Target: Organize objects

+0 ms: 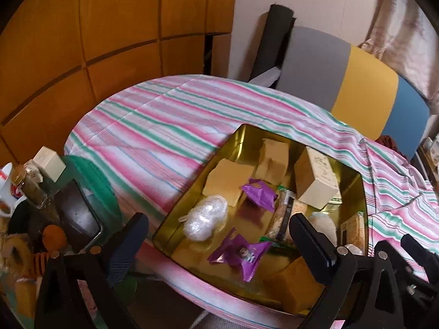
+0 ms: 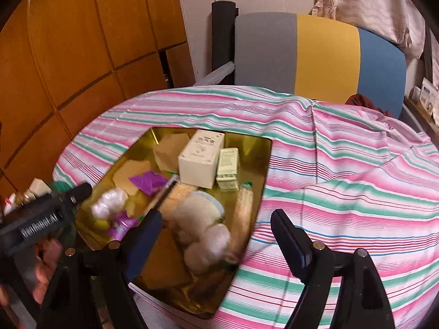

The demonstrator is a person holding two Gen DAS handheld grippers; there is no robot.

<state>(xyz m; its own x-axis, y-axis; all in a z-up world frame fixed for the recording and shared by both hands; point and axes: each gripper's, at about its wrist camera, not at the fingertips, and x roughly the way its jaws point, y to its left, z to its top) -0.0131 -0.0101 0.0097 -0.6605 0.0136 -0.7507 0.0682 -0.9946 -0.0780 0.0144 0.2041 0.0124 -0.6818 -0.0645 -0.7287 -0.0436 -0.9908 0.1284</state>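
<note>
I use the gold tin [image 1: 354, 192] as my landmark: a shallow, glossy metal box on the striped cloth [image 1: 164, 126], already holding most of the clutter. Inside it lie two purple foil wrappers [image 1: 258, 193], crinkled and light, a knotted clear plastic bag [image 1: 204, 218], tan cardboard pieces, and a cream carton [image 2: 201, 159] standing at the tin's far side with a slimmer green box [image 2: 227, 170] touching it. Fluffy white puffs [image 2: 197, 216] sit at the tin's near right corner.

My left gripper [image 1: 219, 235] hovers above the tin's near edge, jaws spread and empty. My right gripper [image 2: 216, 235] straddles the tin's right rim, jaws wide apart with nothing pinched; I judge it free for the next item.

Left of the tin, jars and a cup [image 1: 6, 189] remain crowded together, likely the unsorted pile.
</note>
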